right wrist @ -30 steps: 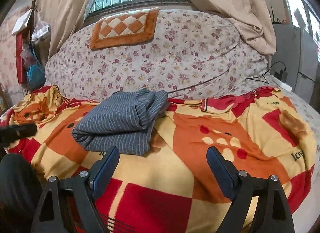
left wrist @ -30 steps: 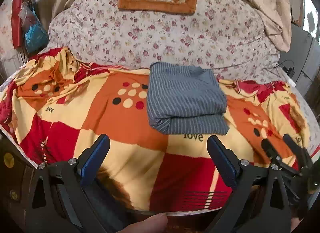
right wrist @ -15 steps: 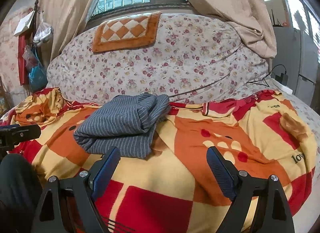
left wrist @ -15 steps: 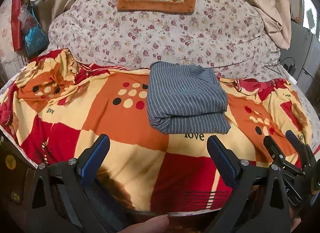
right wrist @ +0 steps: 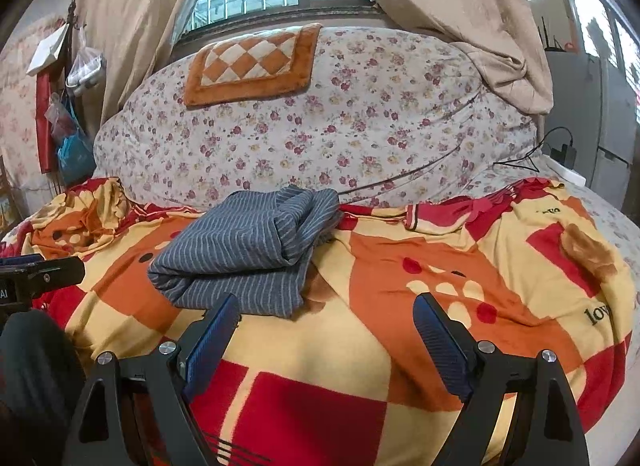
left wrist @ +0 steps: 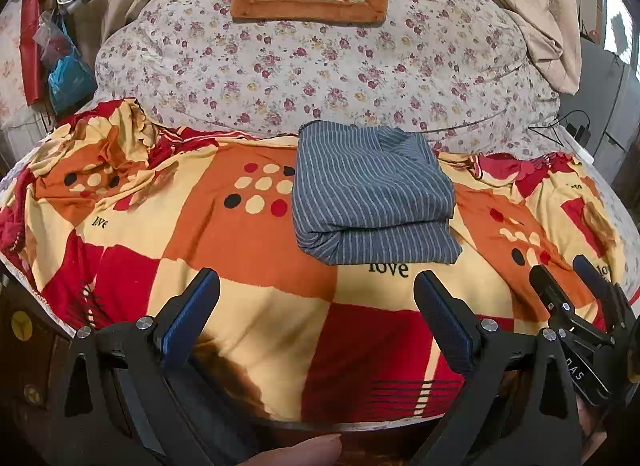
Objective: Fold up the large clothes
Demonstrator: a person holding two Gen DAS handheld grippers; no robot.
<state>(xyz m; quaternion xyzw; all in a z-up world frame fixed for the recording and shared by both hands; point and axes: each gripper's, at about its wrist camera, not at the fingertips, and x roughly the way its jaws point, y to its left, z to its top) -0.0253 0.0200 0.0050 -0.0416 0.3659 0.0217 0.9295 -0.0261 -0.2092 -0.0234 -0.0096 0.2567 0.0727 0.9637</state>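
Folded striped garment [left wrist: 372, 193] lying on patterned blanket [left wrist: 256, 306] on bed, at 12 o'clock from left claw [left wrist: 316, 306], toward 10 o'clock from right claw [right wrist: 326, 330]. Both claws spread wide apart, nothing between pads, hovering over blanket's near edge. Floral quilt [right wrist: 320, 125] heaped behind garment.

garment: your folded blue striped garment [right wrist: 244, 262] sits on the patchwork blanket [right wrist: 440, 266]
right claw [right wrist: 324, 330]: yours, wide open, nothing in it
backdrop: floral duvet [right wrist: 340, 125], checkered cushion [right wrist: 252, 63]

Blanket [left wrist: 256, 318] reads "love"; tool lettering seems illegible.
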